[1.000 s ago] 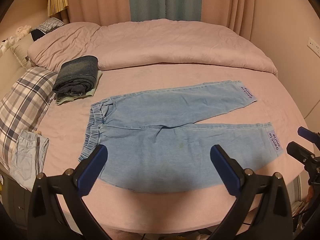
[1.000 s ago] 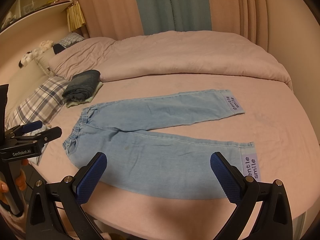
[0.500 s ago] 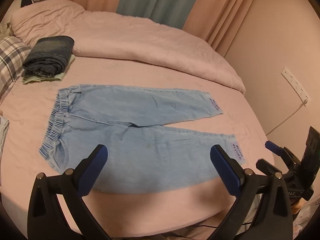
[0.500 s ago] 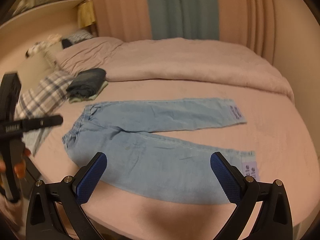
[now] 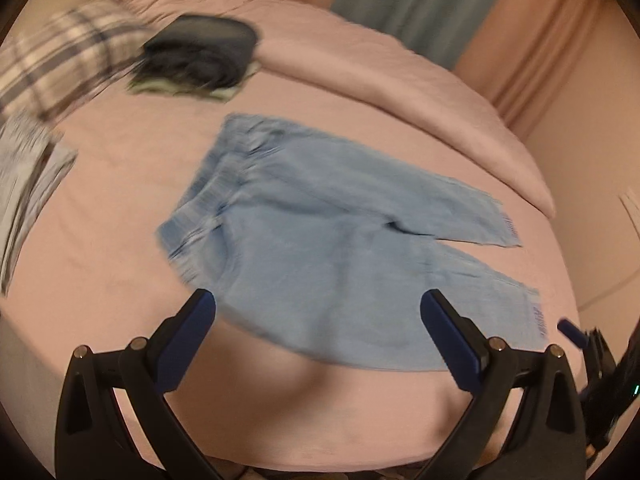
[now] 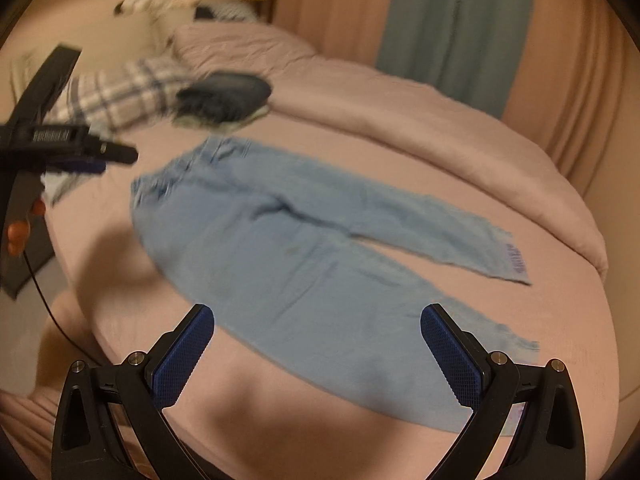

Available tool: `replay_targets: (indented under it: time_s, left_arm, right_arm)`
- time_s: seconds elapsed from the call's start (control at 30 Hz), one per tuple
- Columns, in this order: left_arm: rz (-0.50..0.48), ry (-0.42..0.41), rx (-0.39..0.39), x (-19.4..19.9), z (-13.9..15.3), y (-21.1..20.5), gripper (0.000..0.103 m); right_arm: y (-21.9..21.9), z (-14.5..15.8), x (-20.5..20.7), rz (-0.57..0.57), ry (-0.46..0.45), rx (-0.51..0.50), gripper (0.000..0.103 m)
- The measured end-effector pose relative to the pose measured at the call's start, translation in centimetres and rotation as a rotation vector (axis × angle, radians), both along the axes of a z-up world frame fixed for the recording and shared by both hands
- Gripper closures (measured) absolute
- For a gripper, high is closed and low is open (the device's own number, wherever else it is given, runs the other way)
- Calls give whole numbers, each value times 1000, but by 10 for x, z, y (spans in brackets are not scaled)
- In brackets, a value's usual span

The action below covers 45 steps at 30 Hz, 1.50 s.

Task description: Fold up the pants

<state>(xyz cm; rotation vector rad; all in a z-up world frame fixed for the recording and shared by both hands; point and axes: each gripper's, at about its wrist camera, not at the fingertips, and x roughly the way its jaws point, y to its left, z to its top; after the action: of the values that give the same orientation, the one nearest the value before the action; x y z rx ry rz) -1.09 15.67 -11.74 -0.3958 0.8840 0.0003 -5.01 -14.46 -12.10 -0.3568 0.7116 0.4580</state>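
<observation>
Jaws of both grippers gape wide, empty, above flat pants point(image 5: 336, 240), waistband far-left, hems near-right

light-blue pants point(image 5: 340, 248) flat on bed point(image 5: 120, 216)

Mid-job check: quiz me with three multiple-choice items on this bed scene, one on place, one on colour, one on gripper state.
1. Where does the dark folded stack lie?
A. beyond the waistband, near the plaid pillow
B. on the leg hems
C. on the floor

2. What colour are the pants?
A. black
B. light blue
C. red

3. How do the left gripper and right gripper stand?
A. both shut on cloth
B. one holds a hem
C. both open, holding nothing

Key: 1 A, the stack sits past the waistband; 2 B, pale denim; 3 C, fingers spread wide above the pants.
</observation>
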Motion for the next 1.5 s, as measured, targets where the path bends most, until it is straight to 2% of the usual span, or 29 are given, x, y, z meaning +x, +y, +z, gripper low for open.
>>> replay_targets:
  time_s: [0.07, 0.2, 0.27, 0.33, 0.37, 0.4, 0.47, 0.5, 0.53, 0.57, 0.6, 0.63, 0.7, 0.8, 0.9, 0.97, 1.03, 1.1, 1.13, 1.17, 1.2, 1.23, 1.3, 1.37, 1.43, 1.5]
  left_arm:
    - [52, 37, -54, -3, -21, 19, 1]
    - [133, 80, -226, -6, -63, 50, 2]
    - [155, 84, -289, -4, -76, 57, 2]
    - [169, 78, -339, 1, -85, 60, 2]
    - [178, 78, -357, 4, -89, 61, 4]
    - [184, 78, -370, 7, -92, 62, 6]
    - [194, 73, -367, 14, -95, 62, 11]
    - [205, 69, -361, 18, -94, 62, 15]
    - [220, 61, -360, 20, -93, 63, 20]
    - [242, 53, -360, 20, -92, 66, 37]
    - [263, 54, -360, 19, -95, 71, 65]
    - [288, 65, -371, 20, -97, 76, 79]
    - [304, 61, -470, 17, -107, 87, 85]
    - [294, 41, -491, 4, -104, 88, 87]
    - [280, 5, -438, -6, -92, 85, 87]
    - [267, 22, -407, -3, -92, 83, 86]
    - [274, 80, -371, 0, -98, 82, 77]
    - [274, 88, -384, -1, -100, 88, 69]
    - [278, 92, -357, -3, -95, 89, 64]
    - [287, 97, -299, -3, -88, 89, 54]
    - [302, 93, -208, -9, -76, 88, 47]
    - [303, 69, -132, -14, -65, 86, 44]
    - [275, 19, -28, -16, -47, 78, 37]
    - [212, -21, 44, -6, -35, 64, 37]
    - [98, -47, 104, 15, -30, 44, 32]
    - [-13, -46, 217, 41, -36, 18, 32]
  right_arm:
    - [15, -20, -3, 40, 16, -35, 0]
    - [49, -54, -13, 147, 5, -80, 0]
    - [68, -67, -20, 214, -41, -112, 8]
    - [86, -78, -27, 285, -84, -150, 21]
    - [93, -82, -29, 308, -94, -168, 22]
    - [100, -88, -29, 326, -105, -187, 24]
    - [112, -98, -26, 344, -120, -222, 37]
    - [116, -103, -24, 350, -127, -236, 46]
    - [118, -106, -21, 352, -133, -236, 48]
    - [119, -106, -19, 354, -140, -223, 50]
    - [119, -105, -17, 353, -145, -206, 64]
    - [123, -106, -14, 346, -143, -204, 85]
    - [123, -104, -14, 342, -133, -191, 91]
    - [121, -98, -21, 357, -120, -177, 93]
    - [123, -95, -23, 373, -119, -181, 93]
    - [125, -99, -20, 380, -99, -178, 93]
    - [127, -111, -11, 394, -48, -199, 93]
    - [124, -109, -8, 383, -44, -167, 92]
    - [120, -104, -7, 379, -14, -139, 86]
    - [114, -99, -5, 376, 12, -109, 81]
    - [104, -93, -5, 372, 34, -69, 69]
    - [93, -86, -5, 362, 43, -33, 52]
    - [71, -75, -5, 323, 40, 30, 38]
    - [53, -68, 4, 283, 72, 93, 38]
    - [39, -66, 20, 196, 101, 126, 38]
    - [33, -69, 41, 111, 147, 133, 38]
